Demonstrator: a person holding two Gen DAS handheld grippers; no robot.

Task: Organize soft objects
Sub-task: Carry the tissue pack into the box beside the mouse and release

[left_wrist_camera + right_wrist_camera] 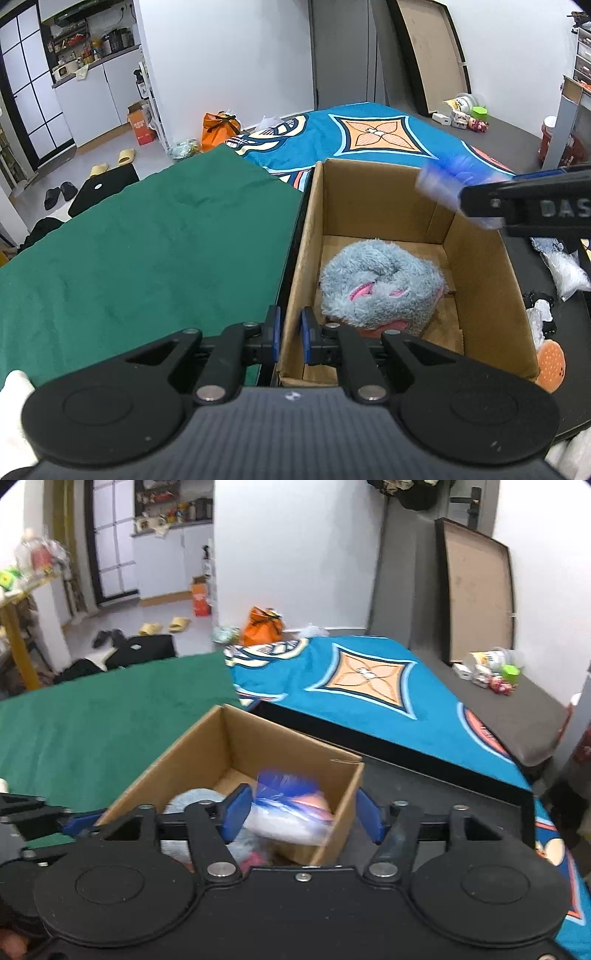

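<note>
The left gripper (290,334) was closed on the left wall of the cardboard box (476,295), one finger outside and one inside, so it steadied the box. Ahead of it and a little to its right, on the box floor, lay a grey furry toy (380,284) with pink parts. It looked light and soft, so it would squash under a grip; I think a hold on its thick middle would be safest.

The right gripper (303,814) was wide open, above the box (258,738). Between its fingers, and apart from the right one, was a blurred bag (288,812), whitish with blue and orange. Whether the left finger touched it, I could not tell. It seemed light and a little slippery, probably falling into the box. To the right of the box lay a burger-shaped toy (550,363), which looked soft too.
</note>
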